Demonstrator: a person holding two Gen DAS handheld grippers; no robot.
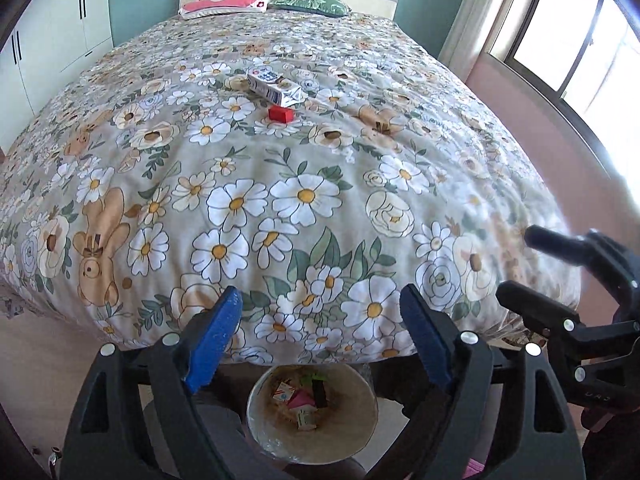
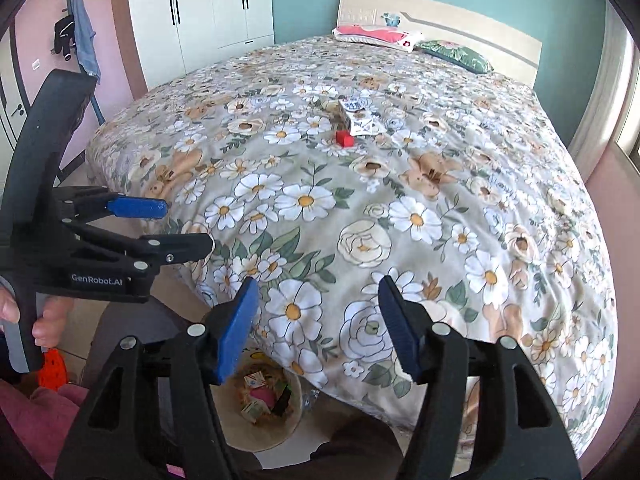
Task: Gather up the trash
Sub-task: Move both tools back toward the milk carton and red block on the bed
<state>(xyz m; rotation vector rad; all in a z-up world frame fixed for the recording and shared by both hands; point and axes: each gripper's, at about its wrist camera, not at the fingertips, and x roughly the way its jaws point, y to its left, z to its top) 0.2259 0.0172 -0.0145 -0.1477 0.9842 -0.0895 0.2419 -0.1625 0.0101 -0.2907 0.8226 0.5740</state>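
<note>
A white and blue carton (image 1: 275, 87) lies on its side on the floral bed cover (image 1: 320, 200), with a small red box (image 1: 280, 114) just in front of it. Both also show in the right wrist view: the carton (image 2: 357, 117) and the red box (image 2: 345, 138). A round waste bin (image 1: 360, 396) holding several small cartons stands on the floor at the foot of the bed, below both grippers; it also shows in the right wrist view (image 2: 294, 416). My left gripper (image 1: 323, 320) is open and empty above the bin. My right gripper (image 2: 318, 312) is open and empty beside it.
Two pillows (image 1: 264, 2) lie against the headboard. White wardrobes (image 2: 200, 4) stand left of the bed, and a window (image 1: 568, 36) is on the right. Clothes hang on a rack (image 2: 78, 36) by the pink wall. The bed's foot edge (image 1: 320, 356) is right in front of me.
</note>
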